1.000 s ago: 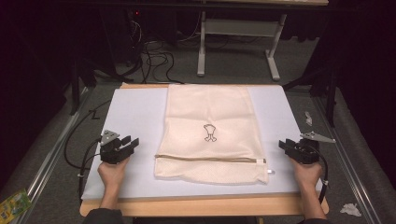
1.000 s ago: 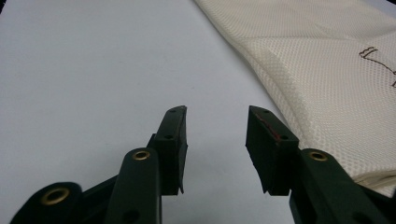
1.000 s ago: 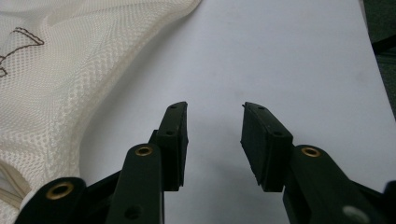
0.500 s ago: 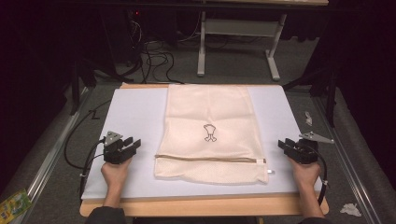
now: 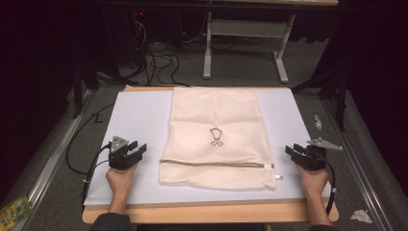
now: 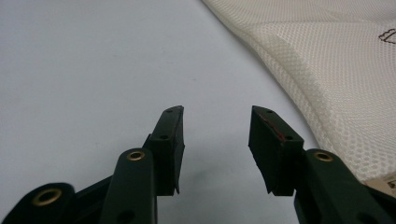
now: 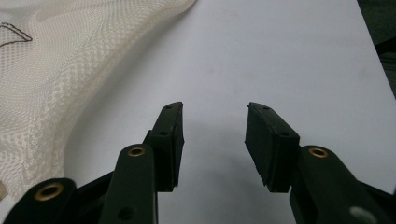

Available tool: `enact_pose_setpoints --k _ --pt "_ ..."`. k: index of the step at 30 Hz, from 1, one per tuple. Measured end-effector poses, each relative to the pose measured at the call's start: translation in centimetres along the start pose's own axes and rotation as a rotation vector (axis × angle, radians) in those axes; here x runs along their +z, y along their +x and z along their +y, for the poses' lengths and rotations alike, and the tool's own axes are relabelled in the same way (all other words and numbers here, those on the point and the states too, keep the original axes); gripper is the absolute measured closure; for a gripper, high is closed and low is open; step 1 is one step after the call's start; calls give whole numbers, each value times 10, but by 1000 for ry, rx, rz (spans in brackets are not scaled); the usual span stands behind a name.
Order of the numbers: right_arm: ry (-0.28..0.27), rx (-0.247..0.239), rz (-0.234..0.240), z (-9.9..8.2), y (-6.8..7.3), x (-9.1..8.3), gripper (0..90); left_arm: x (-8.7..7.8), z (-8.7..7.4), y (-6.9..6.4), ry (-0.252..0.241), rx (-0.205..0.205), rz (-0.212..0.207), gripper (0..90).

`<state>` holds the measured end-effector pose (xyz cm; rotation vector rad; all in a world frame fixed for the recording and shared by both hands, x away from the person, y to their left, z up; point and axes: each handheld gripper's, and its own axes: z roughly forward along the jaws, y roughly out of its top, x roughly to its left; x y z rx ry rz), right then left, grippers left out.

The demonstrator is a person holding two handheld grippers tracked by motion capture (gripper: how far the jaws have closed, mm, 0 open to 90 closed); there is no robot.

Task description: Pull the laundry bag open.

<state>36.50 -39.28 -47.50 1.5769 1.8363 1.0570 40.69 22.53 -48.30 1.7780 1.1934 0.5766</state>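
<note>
I see the cream mesh laundry bag (image 5: 216,136) lying flat in the middle of the tabletop (image 5: 139,115), its long axis running from the near edge to the far edge. Its zipper end points toward me, at the near edge, and the small printed figure sits near its centre, upright from my side. My left gripper (image 5: 134,151) rests on the white sheet near the near-left corner, just beside the bag's near-left corner without touching it. My right gripper (image 5: 294,151) sits near the near-right corner, a little apart from the zipper pull. In the left gripper view the jaws stand apart over bare sheet, the mesh edge off to the right; in the right gripper view they also stand apart with nothing between them. Both pairs of jaws have just been opening. Against the earlier frames the bag lies unchanged, and both hands sit about where they were.
</note>
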Motion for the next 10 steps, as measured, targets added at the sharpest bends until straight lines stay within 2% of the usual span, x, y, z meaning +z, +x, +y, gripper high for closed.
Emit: enact_pose_setpoints --k 10 --pt "-3 -12 -23 -1 2 0 531 -1 -1 -2 -4 16 6 523"
